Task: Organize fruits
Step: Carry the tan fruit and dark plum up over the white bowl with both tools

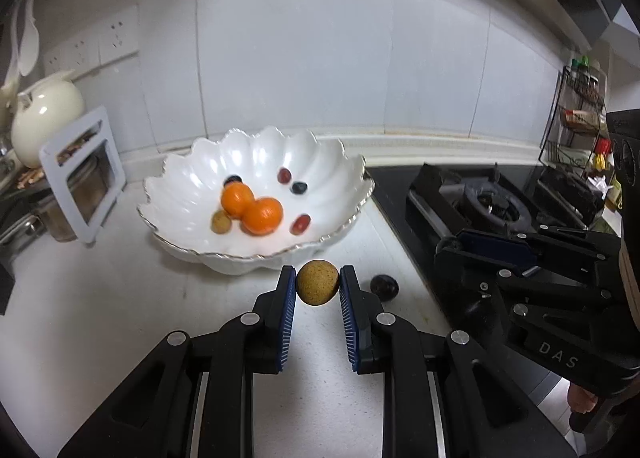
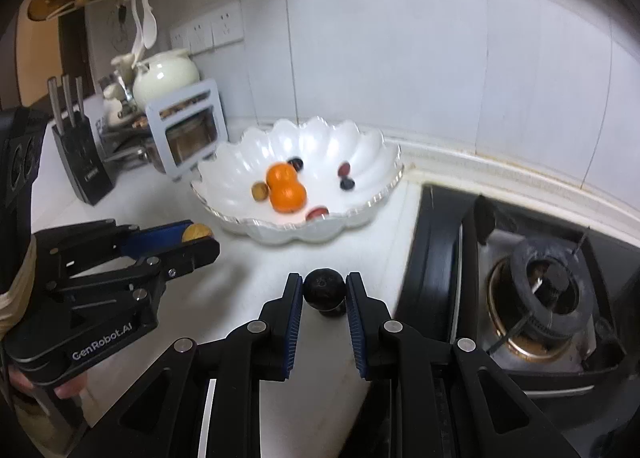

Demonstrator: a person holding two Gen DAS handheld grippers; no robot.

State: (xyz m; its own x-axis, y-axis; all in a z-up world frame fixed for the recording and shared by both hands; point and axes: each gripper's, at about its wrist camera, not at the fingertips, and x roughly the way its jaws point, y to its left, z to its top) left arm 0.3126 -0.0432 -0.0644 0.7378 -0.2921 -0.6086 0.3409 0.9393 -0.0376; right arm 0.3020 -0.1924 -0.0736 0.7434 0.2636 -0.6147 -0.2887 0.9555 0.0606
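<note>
In the left wrist view my left gripper is shut on a round tan fruit, held above the counter just in front of the white scalloped bowl. The bowl holds two oranges, another tan fruit and a few red and dark grapes. In the right wrist view my right gripper is shut on a round dark fruit, short of the bowl. The left gripper shows at left there. The right gripper shows at right in the left view.
A dark fruit lies on the white counter beside the black gas stove. A knife block, a grey-framed jar rack and a cream teapot stand at the left. A spice rack stands at the far right.
</note>
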